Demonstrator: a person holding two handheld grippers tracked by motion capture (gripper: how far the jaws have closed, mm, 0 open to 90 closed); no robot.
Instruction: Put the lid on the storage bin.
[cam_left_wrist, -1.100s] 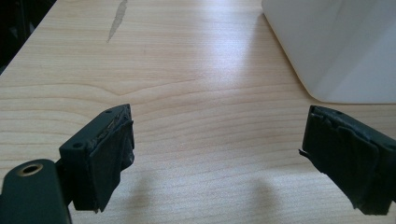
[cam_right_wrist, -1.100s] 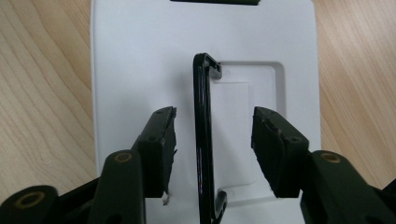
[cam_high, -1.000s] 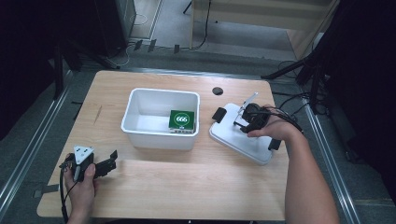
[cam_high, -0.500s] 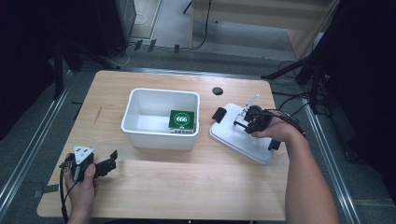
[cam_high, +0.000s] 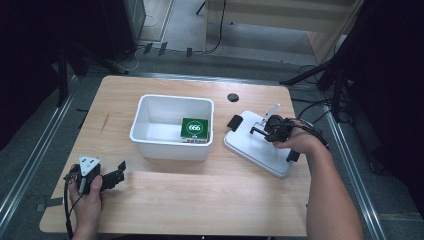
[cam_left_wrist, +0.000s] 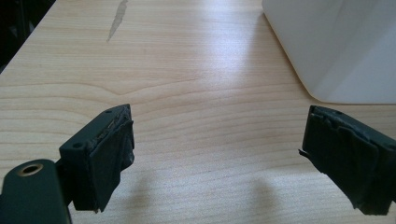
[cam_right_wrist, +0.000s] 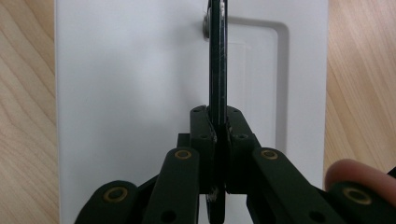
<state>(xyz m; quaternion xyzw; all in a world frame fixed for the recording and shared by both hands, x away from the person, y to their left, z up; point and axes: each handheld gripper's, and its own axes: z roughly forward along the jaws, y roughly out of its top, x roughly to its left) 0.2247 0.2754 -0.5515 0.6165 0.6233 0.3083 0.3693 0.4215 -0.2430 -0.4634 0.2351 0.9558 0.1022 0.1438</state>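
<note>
While the right gripper (cam_high: 261, 131) rests over the flat white plastic lid (cam_high: 260, 150) at the right of the pale wooden table (cam_high: 200, 200), its fingers (cam_right_wrist: 203, 135) have just been closing and now clamp a thin dark upright handle (cam_right_wrist: 217, 60) that stands on edge along the lid's middle. Seen in the right gripper view, this handle runs straight up between the two pads, one pad pressed to each face, and a small metal rivet (cam_right_wrist: 205, 31) sits beside it near the top. A shallow rectangular recess (cam_right_wrist: 275, 79) shows in the lid to the handle's right. From the high view, the lid lies flat on the table just to the right of the white rectangular plastic bin (cam_high: 172, 127), apart from it, with black clips (cam_high: 234, 122) at its ends. Inside the bin, a green square packet printed "666" (cam_high: 194, 130) leans in the right part of the floor. The left gripper (cam_high: 116, 175) sits near the table's front left corner, well apart from the bin; its fingers (cam_left_wrist: 105, 154) stand wide with nothing but bare wood between them.
</note>
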